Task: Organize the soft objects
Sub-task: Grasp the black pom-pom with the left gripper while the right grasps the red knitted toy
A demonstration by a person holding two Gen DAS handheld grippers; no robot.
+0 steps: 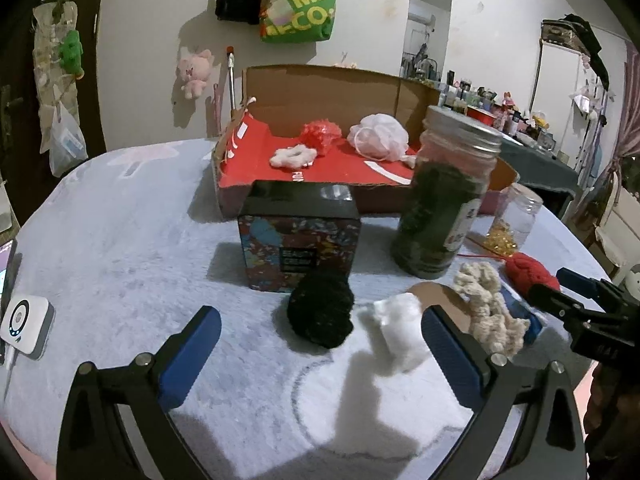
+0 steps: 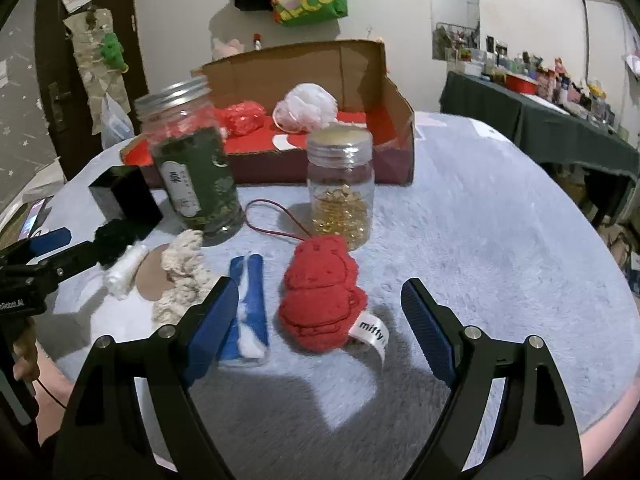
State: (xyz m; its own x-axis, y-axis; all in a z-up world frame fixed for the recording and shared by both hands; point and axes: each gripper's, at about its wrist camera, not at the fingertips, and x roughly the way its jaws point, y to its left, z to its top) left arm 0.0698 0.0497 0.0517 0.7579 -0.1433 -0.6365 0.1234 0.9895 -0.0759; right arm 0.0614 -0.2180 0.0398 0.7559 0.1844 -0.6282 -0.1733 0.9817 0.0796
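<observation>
Black fuzzy pompom (image 1: 321,310) lies between wide-apart fingers of left gripper (image 1: 320,344), nothing held | red knitted plush doll (image 2: 321,290) sits between spread right gripper (image 2: 320,316), empty | step: approach; next: close, carry to cardboard box (image 2: 396,96).

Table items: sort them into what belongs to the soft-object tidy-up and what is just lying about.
Belongs: black pompom, white cotton roll, beige scrunchie, red plush, cardboard box.

Lying about: green-filled jar, jar of gold beads, patterned tin, white device.
</observation>
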